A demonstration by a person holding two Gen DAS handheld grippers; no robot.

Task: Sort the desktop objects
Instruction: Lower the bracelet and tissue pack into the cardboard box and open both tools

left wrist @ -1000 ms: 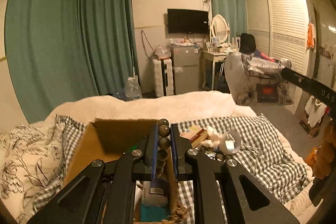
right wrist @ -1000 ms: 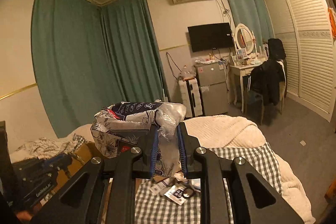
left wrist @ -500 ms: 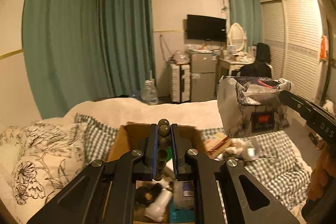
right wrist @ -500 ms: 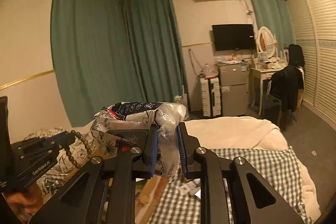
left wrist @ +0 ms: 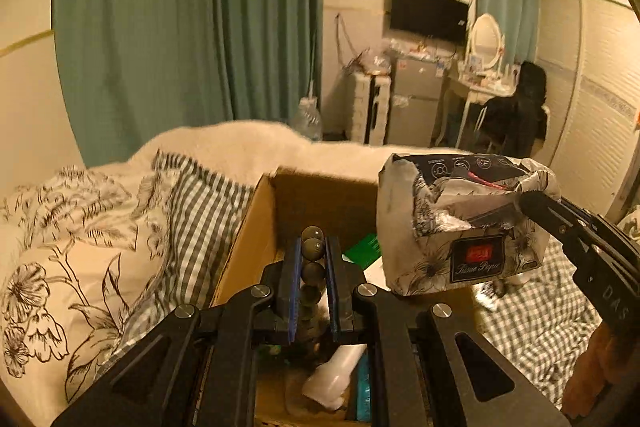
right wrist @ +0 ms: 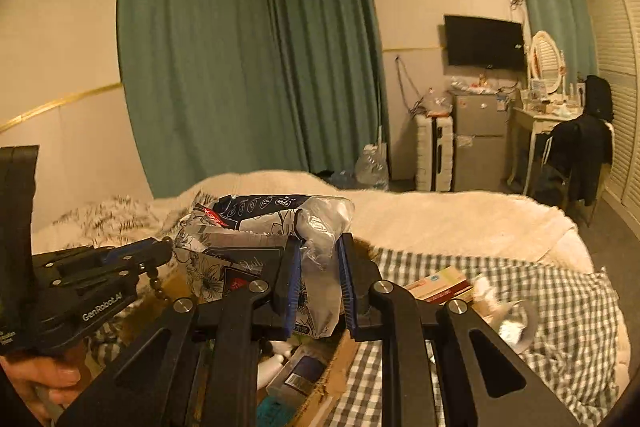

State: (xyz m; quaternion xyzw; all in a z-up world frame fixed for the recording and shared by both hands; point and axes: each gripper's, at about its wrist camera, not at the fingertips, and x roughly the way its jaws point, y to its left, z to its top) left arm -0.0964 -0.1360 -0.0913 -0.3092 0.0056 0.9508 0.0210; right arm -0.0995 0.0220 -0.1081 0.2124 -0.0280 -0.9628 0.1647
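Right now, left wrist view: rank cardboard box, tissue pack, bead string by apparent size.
1. cardboard box, partly hidden by the jaws
2. tissue pack, held by the right gripper
3. bead string, in the left gripper

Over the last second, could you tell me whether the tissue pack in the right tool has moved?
Yes. In the left wrist view, the tissue pack came leftward from the checked blanket to the cardboard box, clamped in the right tool.

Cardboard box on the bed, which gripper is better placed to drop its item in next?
Left. The left gripper holds the dark bead string directly above the open cardboard box; the right gripper's floral tissue pack hangs over its right edge.
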